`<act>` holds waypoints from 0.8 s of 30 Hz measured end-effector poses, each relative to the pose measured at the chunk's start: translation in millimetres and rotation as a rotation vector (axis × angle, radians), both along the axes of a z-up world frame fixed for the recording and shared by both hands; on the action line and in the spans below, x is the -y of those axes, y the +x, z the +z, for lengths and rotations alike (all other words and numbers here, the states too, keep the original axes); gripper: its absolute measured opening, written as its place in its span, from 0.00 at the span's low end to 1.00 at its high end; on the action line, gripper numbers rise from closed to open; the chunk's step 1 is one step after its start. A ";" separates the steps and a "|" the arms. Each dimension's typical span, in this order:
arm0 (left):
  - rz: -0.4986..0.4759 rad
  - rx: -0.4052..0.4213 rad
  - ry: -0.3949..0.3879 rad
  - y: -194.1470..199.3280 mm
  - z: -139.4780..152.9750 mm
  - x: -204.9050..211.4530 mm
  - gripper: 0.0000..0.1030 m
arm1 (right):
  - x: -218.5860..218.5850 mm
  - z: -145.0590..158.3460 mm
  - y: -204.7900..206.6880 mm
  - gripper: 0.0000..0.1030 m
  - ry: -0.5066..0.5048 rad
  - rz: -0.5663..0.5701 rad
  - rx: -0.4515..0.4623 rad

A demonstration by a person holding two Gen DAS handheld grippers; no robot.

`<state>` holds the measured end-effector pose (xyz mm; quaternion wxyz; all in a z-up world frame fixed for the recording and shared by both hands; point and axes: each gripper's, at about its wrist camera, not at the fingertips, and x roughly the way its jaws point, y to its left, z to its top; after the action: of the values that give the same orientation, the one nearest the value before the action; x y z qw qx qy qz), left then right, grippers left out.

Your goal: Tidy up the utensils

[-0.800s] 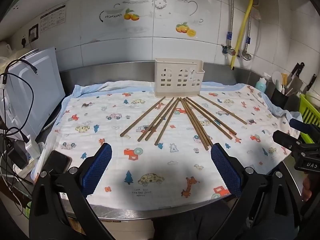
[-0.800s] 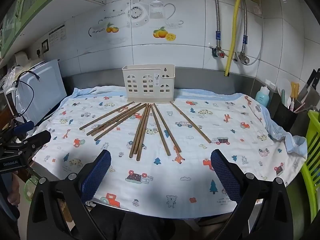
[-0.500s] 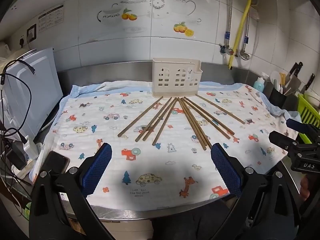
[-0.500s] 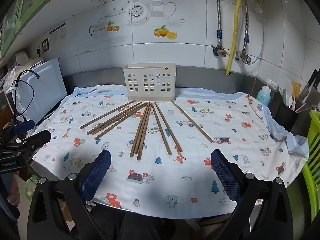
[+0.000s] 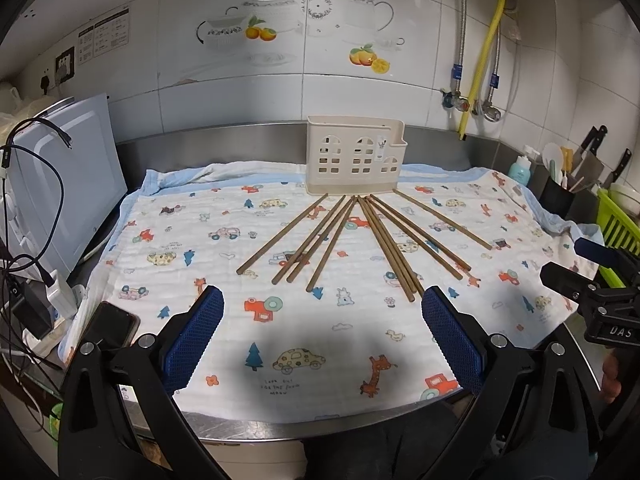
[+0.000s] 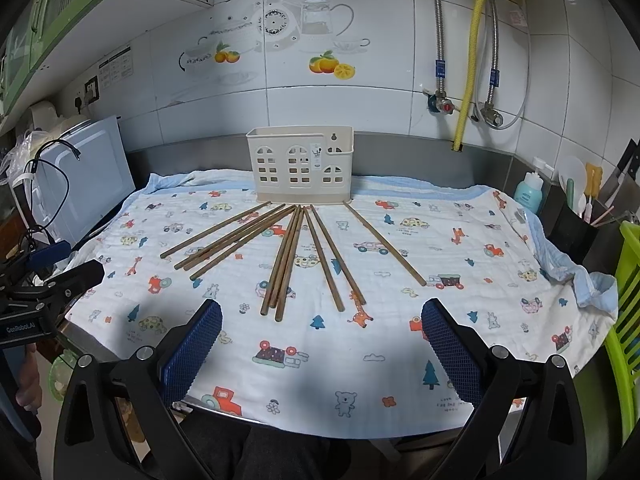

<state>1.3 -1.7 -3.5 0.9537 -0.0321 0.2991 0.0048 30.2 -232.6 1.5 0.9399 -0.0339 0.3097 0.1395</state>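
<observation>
Several brown wooden chopsticks (image 5: 384,240) (image 6: 286,258) lie fanned out on a cartoon-print cloth (image 5: 280,340) (image 6: 460,320), their far ends meeting in front of a cream plastic utensil holder (image 5: 355,155) (image 6: 301,165) that stands upright by the back wall. My left gripper (image 5: 322,320) hovers open over the cloth's near edge, short of the chopstick tips, nothing between its blue pads (image 5: 192,336). My right gripper (image 6: 320,326) is likewise open and empty near the front edge; its black body also shows at the right of the left wrist view (image 5: 576,276).
A white appliance with cables (image 5: 60,180) stands at the left and a phone (image 5: 110,326) lies by the cloth's corner. At the right are a black holder with knives and spatulas (image 5: 560,196), a blue bottle (image 6: 528,194) and a green rack (image 6: 628,308). Pipes (image 6: 470,52) run down the tiled wall.
Both views have shifted only slightly; the scene sits marginally lower and nearer in frame. The chopsticks and holder have not moved, and both grippers stay open.
</observation>
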 end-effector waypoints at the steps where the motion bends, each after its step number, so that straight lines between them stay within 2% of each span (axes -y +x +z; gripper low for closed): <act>1: 0.000 0.000 -0.001 -0.2 -0.3 -0.3 0.95 | 0.0 0.0 -0.1 0.94 0.002 0.001 0.001; 24: -0.007 -0.002 0.011 -0.5 -1.8 -0.3 0.95 | -0.4 -0.6 1.8 0.94 0.004 0.002 -0.004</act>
<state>0.8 -1.4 -5.3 0.9536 -0.0257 0.3000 0.0033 32.0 -232.2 0.9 0.9393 -0.0323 0.3111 0.1411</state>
